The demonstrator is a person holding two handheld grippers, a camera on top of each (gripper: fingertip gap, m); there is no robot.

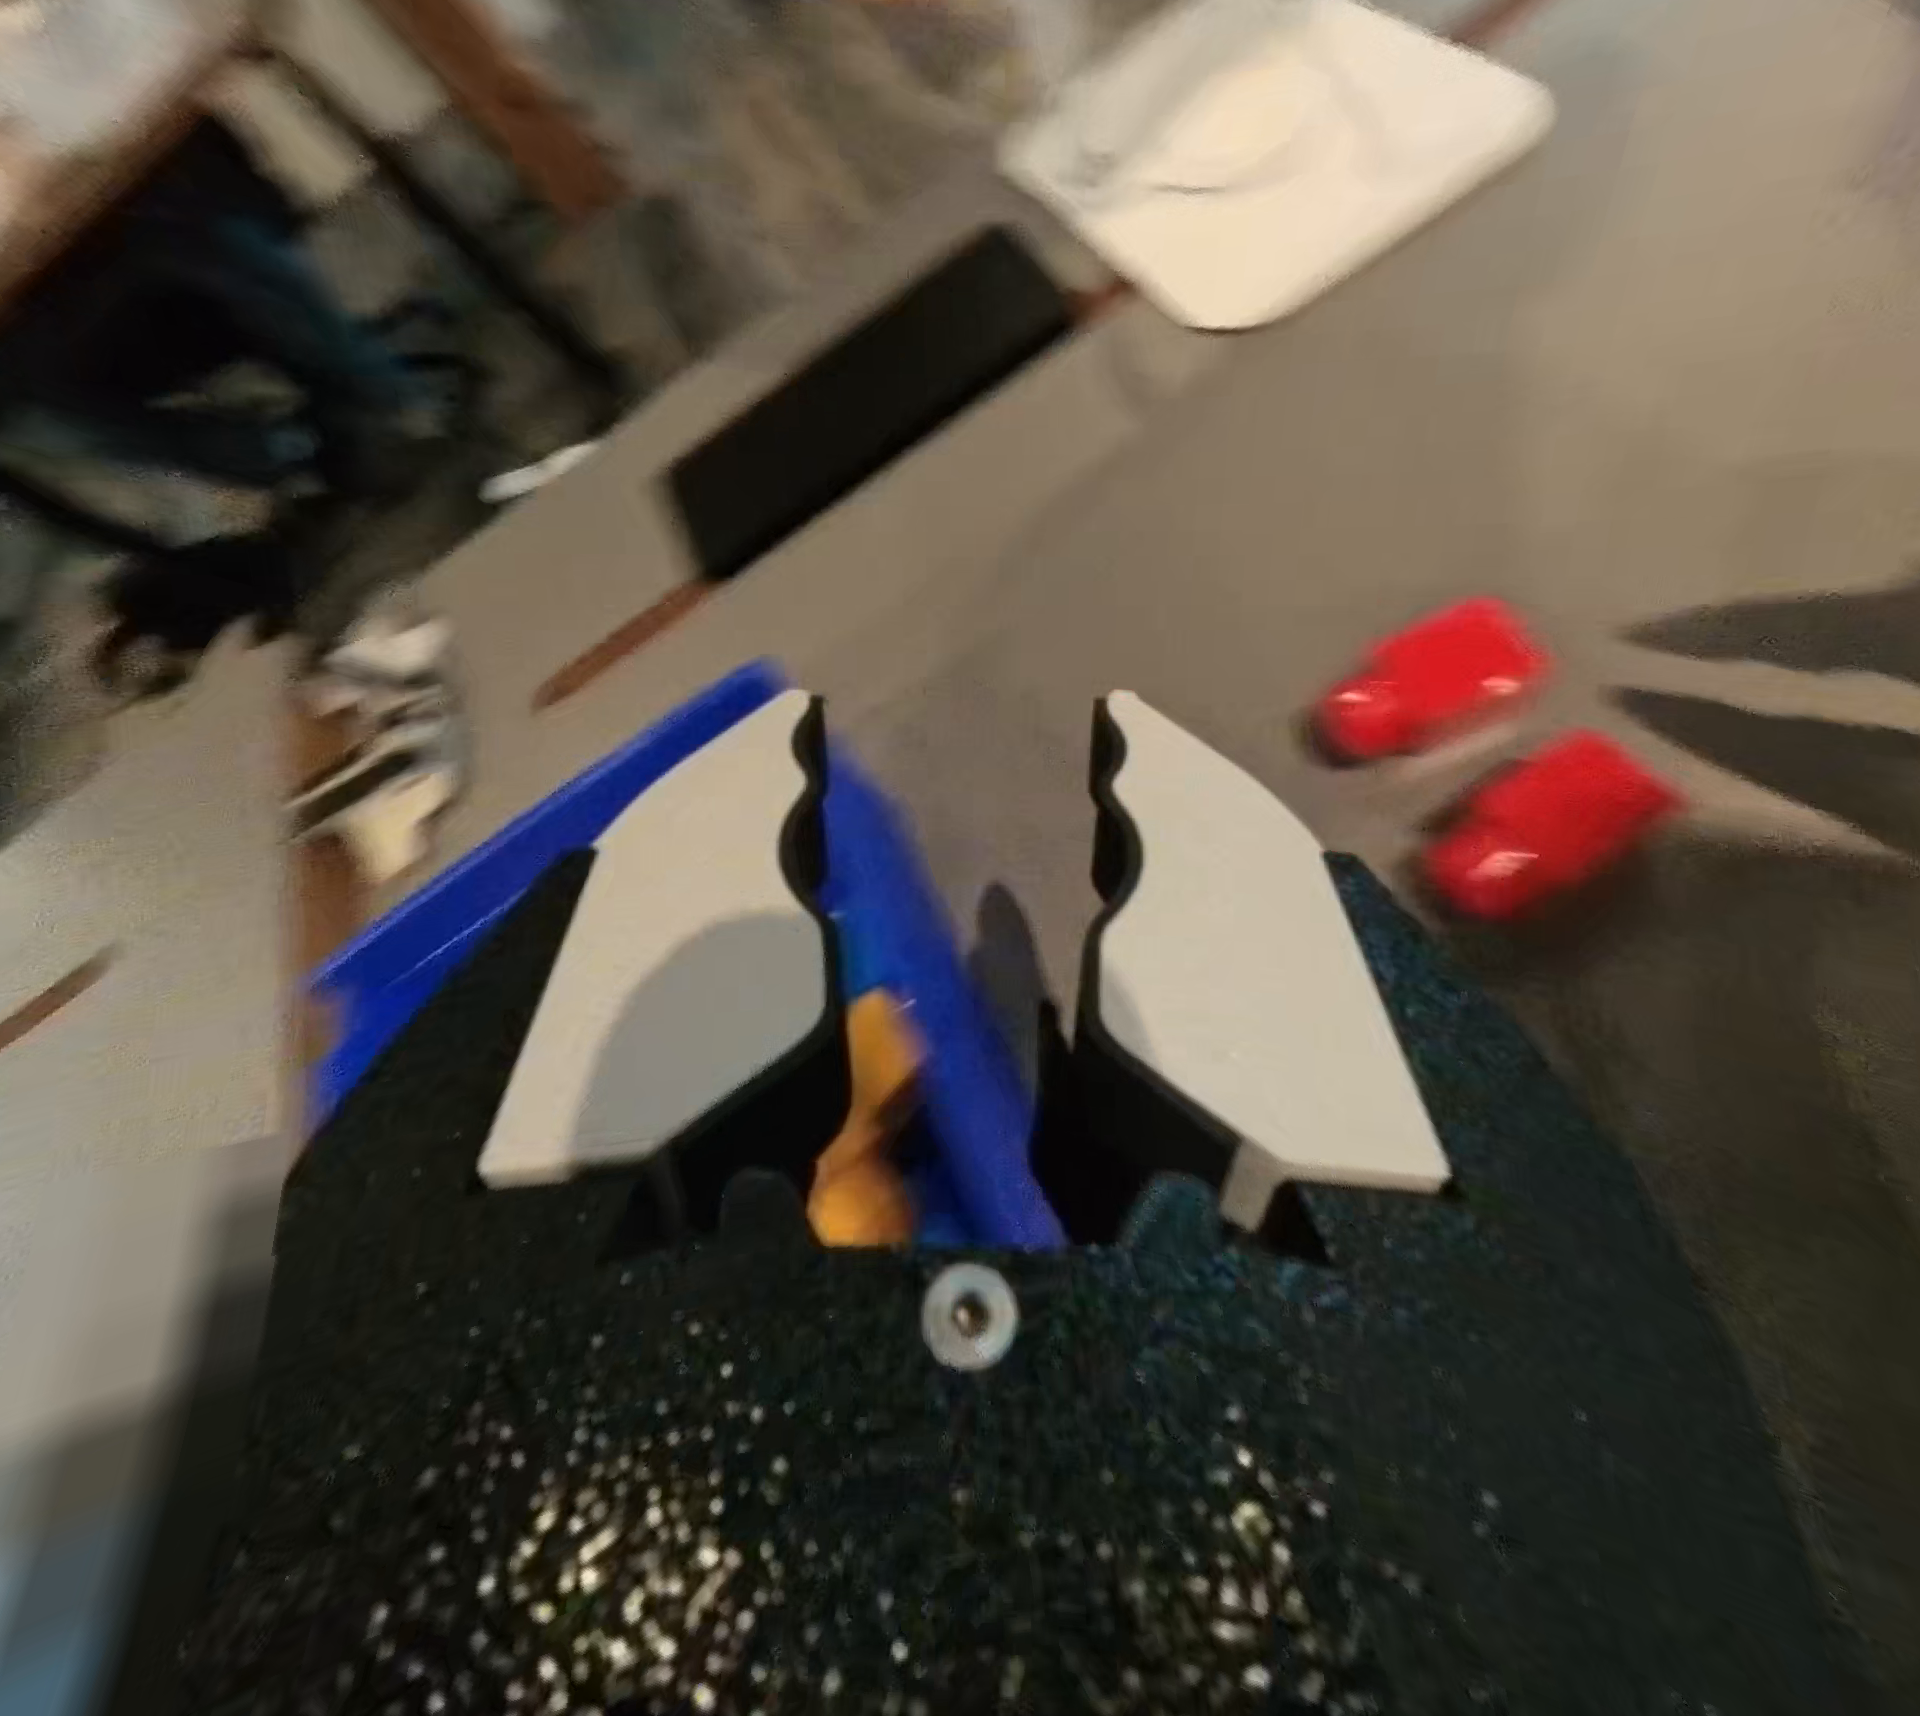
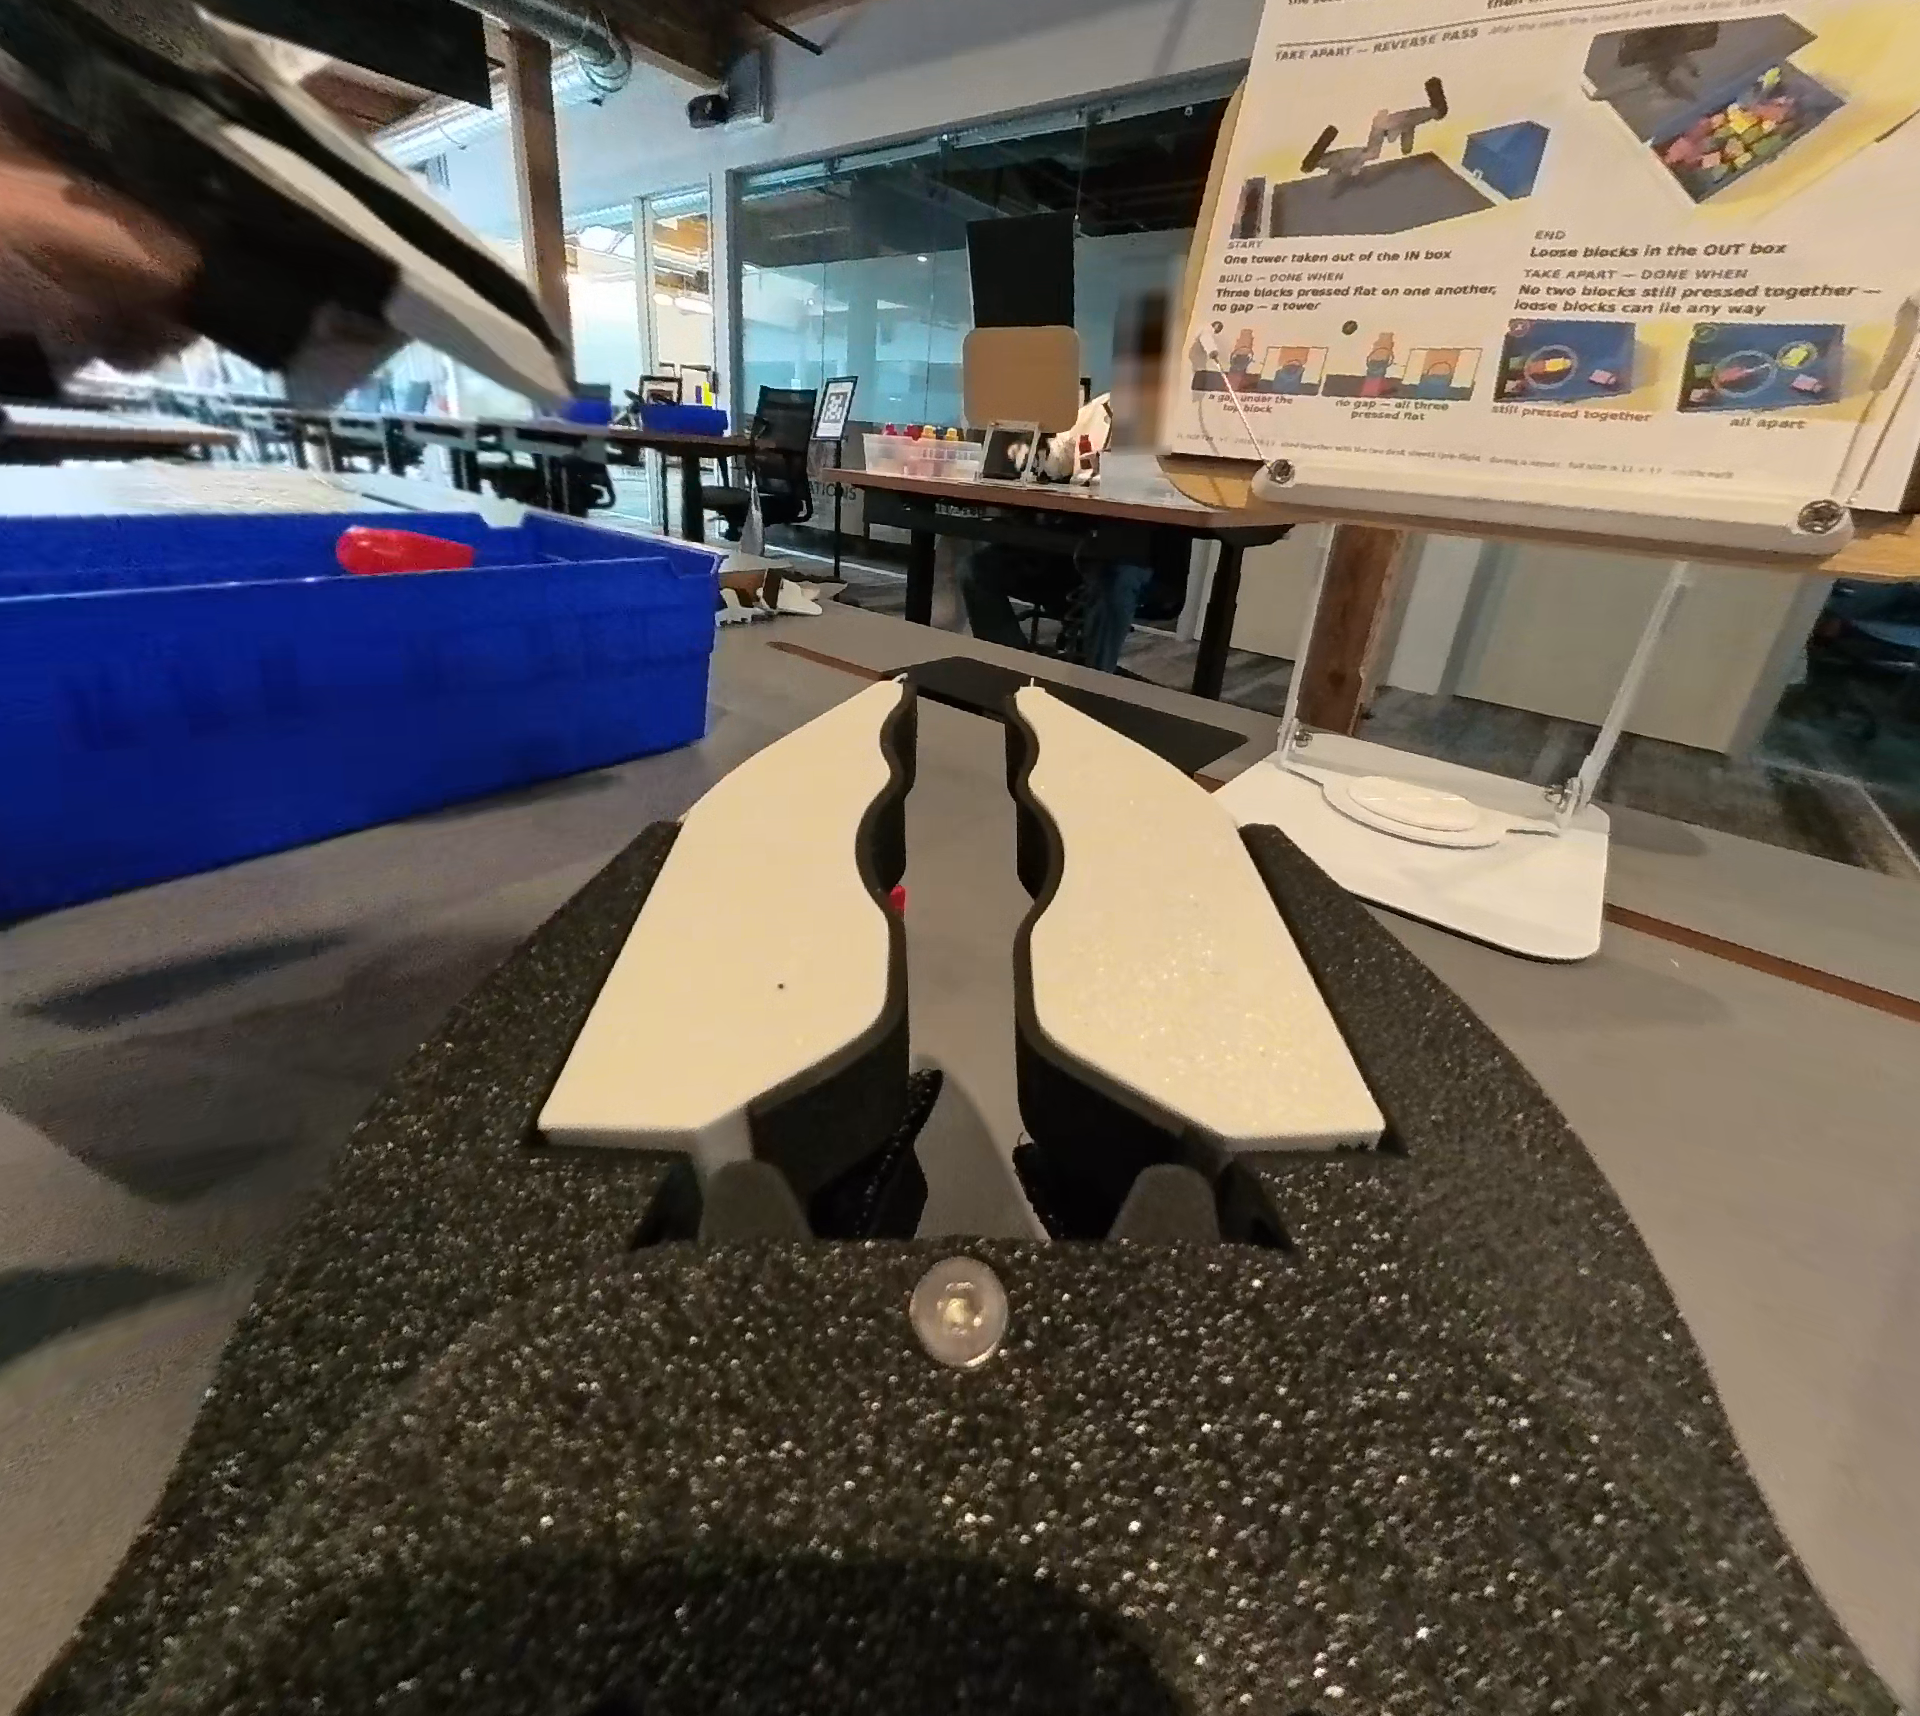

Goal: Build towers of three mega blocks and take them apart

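Note:
My left gripper is open and empty, tilted over the edge of a blue box. An orange block shows inside the box between the fingers. Two red blocks lie on the grey table to its right. My right gripper is low over the table, its jaws a narrow gap apart with nothing held. A bit of a red block shows below the gap. In the right wrist view the blue box holds a red block, and the left gripper hovers blurred above it.
A white stand base with an instruction sheet stands at the right, also in the left wrist view. A black rectangle sits in the table beyond the grippers. Desks and chairs stand far behind.

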